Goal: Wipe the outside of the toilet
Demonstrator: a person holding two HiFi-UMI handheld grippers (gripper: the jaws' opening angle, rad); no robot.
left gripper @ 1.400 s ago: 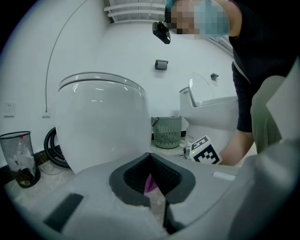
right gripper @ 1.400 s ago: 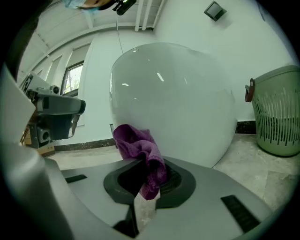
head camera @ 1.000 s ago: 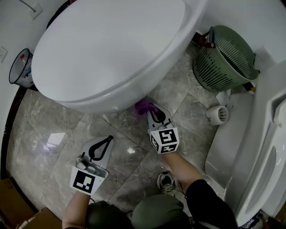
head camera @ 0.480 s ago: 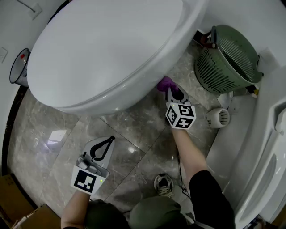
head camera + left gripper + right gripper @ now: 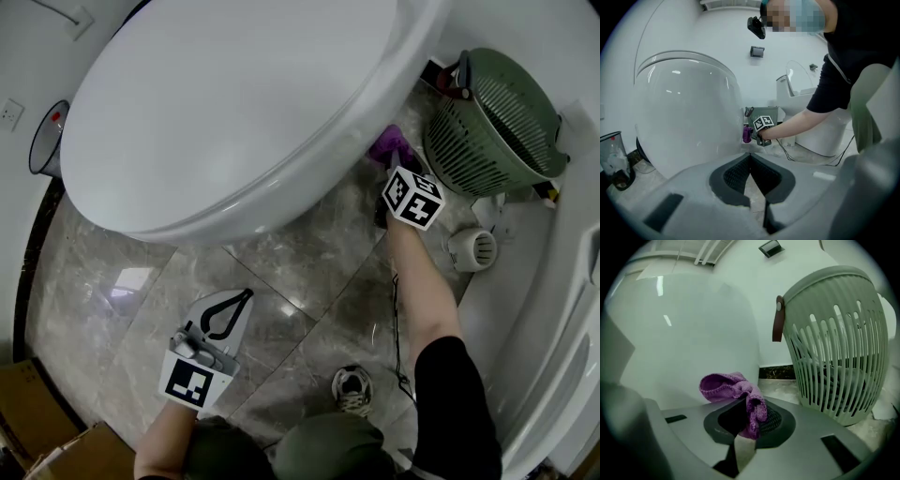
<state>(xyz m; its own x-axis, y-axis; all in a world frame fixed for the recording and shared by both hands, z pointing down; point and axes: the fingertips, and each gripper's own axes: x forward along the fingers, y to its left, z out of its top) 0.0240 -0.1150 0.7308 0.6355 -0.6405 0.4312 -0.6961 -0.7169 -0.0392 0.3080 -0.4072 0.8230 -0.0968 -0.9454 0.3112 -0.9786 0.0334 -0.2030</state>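
Note:
The white toilet [image 5: 234, 103], lid down, fills the upper head view. My right gripper [image 5: 394, 161] is shut on a purple knitted cloth [image 5: 384, 143] and holds it against the toilet's lower side, in the gap beside the green basket. In the right gripper view the purple cloth [image 5: 736, 390] bunches out of the shut jaws [image 5: 749, 416], next to the toilet's wall [image 5: 684, 343]. My left gripper [image 5: 247, 294] hangs over the floor in front of the toilet, shut on nothing. From the left gripper view [image 5: 750, 155] I see the toilet bowl [image 5: 684, 117] and the purple cloth [image 5: 746, 134].
A green slatted basket [image 5: 497, 117] stands close to the right of the cloth. A small white round appliance [image 5: 473, 248] and a cable lie on the marble floor. A second white fixture [image 5: 562, 309] lines the right side. A small bin [image 5: 47, 141] stands left, a cardboard box [image 5: 28, 422] bottom left.
My right gripper has slid the purple cloth along the toilet's side, from its front underside towards the back by the basket. The left gripper has hardly moved.

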